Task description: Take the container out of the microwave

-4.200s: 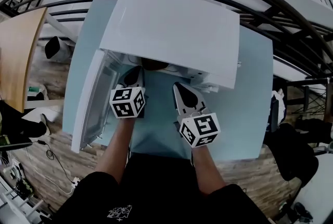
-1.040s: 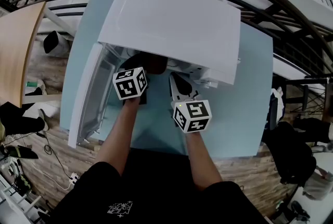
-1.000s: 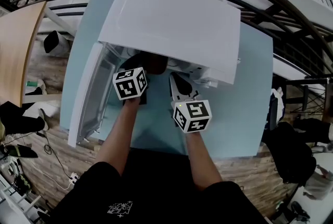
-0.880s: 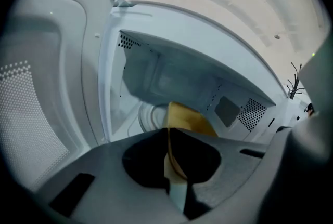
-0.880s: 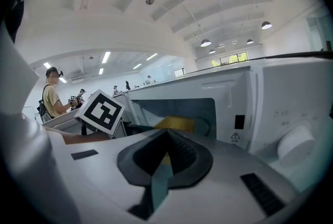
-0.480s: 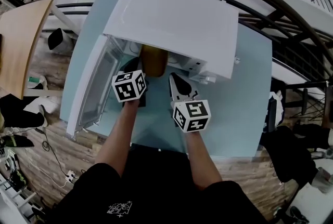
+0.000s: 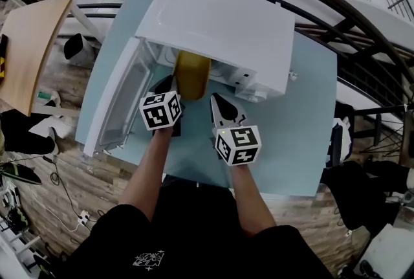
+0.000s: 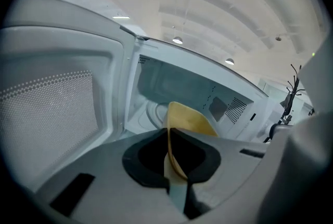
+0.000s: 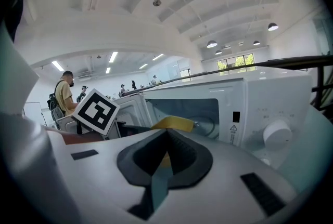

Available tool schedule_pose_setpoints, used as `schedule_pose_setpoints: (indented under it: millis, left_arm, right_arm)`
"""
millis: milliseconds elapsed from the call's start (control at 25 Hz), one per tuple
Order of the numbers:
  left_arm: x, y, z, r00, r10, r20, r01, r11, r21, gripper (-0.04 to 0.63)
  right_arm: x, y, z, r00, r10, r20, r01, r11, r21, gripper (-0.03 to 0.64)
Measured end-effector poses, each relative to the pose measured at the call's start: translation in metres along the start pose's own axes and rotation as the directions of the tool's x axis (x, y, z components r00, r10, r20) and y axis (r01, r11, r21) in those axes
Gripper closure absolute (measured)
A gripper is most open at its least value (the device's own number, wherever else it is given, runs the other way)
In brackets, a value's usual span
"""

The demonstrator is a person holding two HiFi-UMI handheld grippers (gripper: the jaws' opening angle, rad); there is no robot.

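A yellow container point(image 7: 192, 75) sticks halfway out of the open white microwave point(image 7: 220, 25), above the light blue table point(image 7: 310, 129). My left gripper point(image 7: 173, 86) is shut on its left rim. In the left gripper view the yellow wall point(image 8: 190, 119) runs between the closed jaws of the left gripper point(image 8: 169, 137), with the microwave cavity point(image 8: 177, 85) behind. My right gripper point(image 7: 216, 103) hovers just right of the container, apart from it. Its jaws are shut with nothing held. The right gripper view shows the container point(image 9: 174, 123) beyond the right gripper point(image 9: 166, 135).
The microwave door point(image 7: 119, 100) hangs open to the left, close beside my left gripper. The control panel with its knob point(image 9: 277, 133) is on the right. A wooden table point(image 7: 29, 44) stands at far left, and a dark railing point(image 7: 336, 12) curves behind. People stand far off.
The yellow container has come forward out of the dark cavity, drawn toward me by the left gripper. The right gripper has stayed about where it was.
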State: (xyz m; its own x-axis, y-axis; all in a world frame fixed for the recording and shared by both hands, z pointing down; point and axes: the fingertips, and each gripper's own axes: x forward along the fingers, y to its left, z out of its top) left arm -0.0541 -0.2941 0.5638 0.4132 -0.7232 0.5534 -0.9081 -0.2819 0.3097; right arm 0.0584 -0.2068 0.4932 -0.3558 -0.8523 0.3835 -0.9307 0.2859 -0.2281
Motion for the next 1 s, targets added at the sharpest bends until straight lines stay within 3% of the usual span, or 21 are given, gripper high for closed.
schedule_pose_setpoints:
  millis: [1000]
  left_arm:
    - [-0.055,-0.003,-0.045,1.000,0.027,0.007,-0.026,0.999,-0.022,0.571]
  right_arm:
    - [-0.031,0.023,-0.030,0.996,0.073,-0.043,-0.075,0.996,-0.042,0.611]
